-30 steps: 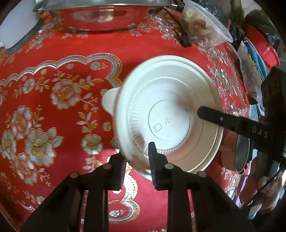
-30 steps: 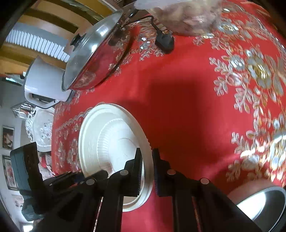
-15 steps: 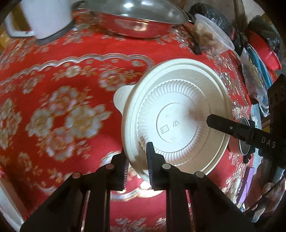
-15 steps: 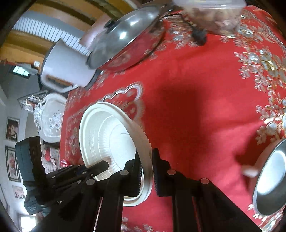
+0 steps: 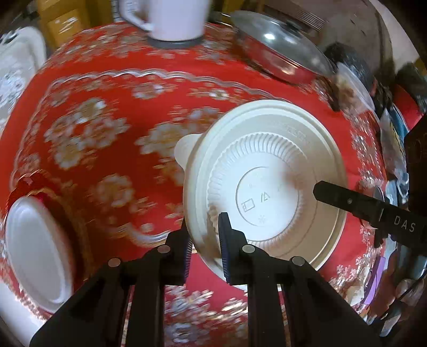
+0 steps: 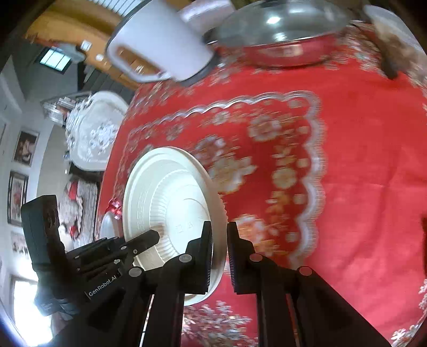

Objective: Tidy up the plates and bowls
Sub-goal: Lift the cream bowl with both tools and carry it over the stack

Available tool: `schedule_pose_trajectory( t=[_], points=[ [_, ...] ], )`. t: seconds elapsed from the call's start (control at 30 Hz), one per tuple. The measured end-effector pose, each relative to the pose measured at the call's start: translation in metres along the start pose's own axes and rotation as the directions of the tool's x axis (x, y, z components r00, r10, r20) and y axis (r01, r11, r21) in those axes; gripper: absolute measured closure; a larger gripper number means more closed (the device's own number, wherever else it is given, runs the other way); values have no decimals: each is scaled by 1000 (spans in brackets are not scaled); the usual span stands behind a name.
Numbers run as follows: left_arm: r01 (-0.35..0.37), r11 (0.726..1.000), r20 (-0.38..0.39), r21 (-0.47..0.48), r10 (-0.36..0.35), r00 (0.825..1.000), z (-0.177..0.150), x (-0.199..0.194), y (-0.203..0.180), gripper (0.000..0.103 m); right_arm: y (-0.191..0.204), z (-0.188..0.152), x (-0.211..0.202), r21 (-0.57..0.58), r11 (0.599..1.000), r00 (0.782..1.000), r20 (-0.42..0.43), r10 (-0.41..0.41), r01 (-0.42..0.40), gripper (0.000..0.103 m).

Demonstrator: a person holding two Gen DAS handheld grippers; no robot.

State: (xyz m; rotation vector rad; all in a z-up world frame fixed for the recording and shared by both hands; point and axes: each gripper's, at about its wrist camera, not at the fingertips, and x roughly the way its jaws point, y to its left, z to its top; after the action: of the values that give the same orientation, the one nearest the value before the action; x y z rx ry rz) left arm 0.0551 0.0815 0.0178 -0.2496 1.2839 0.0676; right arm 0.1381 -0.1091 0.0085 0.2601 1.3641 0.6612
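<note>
Plastic, white and ribbed, the bowl hangs above the red floral tablecloth with its underside turned toward the left wrist camera, a small tab sticking out at its upper left edge. Both tools grip it by the rim at opposite sides: the left gripper pinches the near edge between its 2 fingers, and the right gripper clamps the rim on the far side, its black finger reaching across the bowl's base in the left view. From the right wrist camera the bowl appears tilted nearly on edge, with the left tool's body low at the left. A second white dish lies on the cloth at the left edge of the table, well apart from the held bowl. At the far side of the table stand a white kettle and, beside it, a steel pan with a lid. Much of the cloth pattern is blurred.
</note>
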Motion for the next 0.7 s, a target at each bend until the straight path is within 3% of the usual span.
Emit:
schedule_pose_trajectory(
  t=[0.33, 0.7],
  points=[
    [-66, 992, 56, -107, 72, 996, -22, -32, 77, 87, 90, -12, 41, -137, 990, 997, -67, 23, -32, 90],
    [-110, 975, 84, -193, 128, 988, -42, -55, 137, 87, 159, -23, 77, -233, 971, 992, -121, 27, -55, 88]
  ],
)
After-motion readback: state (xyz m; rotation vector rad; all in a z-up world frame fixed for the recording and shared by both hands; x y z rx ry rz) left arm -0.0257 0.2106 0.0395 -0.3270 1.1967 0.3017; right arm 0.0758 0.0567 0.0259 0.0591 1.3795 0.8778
